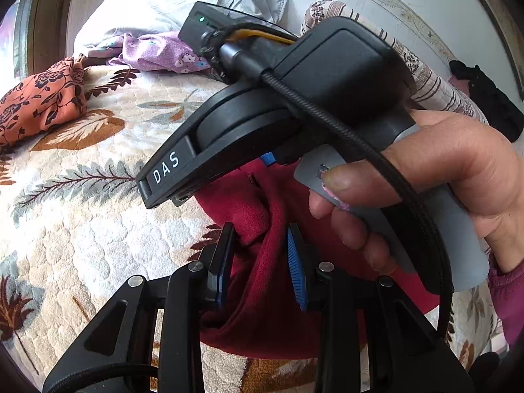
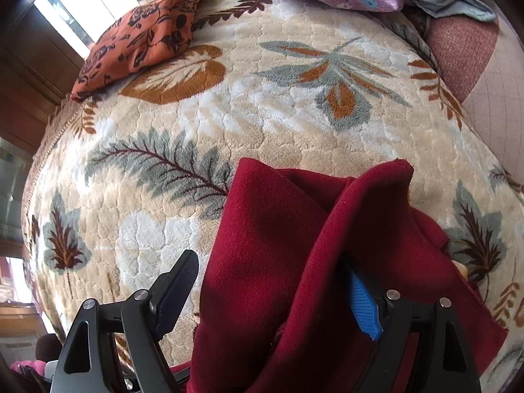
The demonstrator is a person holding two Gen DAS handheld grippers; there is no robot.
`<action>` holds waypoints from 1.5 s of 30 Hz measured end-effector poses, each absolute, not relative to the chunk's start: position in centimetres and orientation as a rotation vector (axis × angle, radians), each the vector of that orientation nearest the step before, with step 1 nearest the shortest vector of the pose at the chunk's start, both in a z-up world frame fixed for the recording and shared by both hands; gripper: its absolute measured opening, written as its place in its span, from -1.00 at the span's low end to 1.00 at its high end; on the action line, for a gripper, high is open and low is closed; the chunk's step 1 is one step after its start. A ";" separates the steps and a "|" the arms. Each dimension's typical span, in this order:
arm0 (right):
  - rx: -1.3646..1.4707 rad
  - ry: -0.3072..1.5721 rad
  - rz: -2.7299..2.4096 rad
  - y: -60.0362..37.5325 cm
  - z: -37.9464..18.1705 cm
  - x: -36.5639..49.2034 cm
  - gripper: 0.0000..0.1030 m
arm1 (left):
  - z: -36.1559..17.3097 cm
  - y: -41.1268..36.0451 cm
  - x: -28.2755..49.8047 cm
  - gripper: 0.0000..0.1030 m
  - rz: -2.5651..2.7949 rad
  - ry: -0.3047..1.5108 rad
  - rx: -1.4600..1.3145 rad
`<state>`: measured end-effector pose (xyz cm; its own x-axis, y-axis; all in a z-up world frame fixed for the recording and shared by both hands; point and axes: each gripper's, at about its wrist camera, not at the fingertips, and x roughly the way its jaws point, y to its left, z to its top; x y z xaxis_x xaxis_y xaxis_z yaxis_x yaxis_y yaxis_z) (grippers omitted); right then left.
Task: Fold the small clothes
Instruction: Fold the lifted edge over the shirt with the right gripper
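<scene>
Leaf-patterned blanket (image 2: 262, 124) under red garment (image 2: 278, 245); gripper (image 1: 294, 104) reads "DAS".

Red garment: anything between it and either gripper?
Nothing visible. The dark red fleece garment already sits between the jaws of the left gripper and the right gripper, on the leaf-patterned plush blanket.
</scene>
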<state>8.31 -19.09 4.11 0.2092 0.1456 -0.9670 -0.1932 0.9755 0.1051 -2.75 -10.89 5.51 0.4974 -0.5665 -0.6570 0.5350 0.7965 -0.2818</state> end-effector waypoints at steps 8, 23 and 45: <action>0.020 1.204 0.173 -21.6 5.8 7.3 -0.30 | 5.6 -11.0 -3.2 -0.42 -0.683 0.809 -0.029; 0.318 1.047 0.180 -28.3 6.9 1.6 -0.60 | 4.1 -12.2 -3.5 0.07 -0.679 0.863 -0.004; 0.223 1.148 0.161 -24.8 3.4 6.4 -0.15 | 3.9 -12.4 -3.0 -0.32 -0.671 0.878 0.006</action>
<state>6.38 -24.79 3.45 0.4025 0.2403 -0.8833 -0.0124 0.9663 0.2572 -3.01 -12.43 3.90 0.4490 -0.5396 -0.7121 0.5448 0.7971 -0.2605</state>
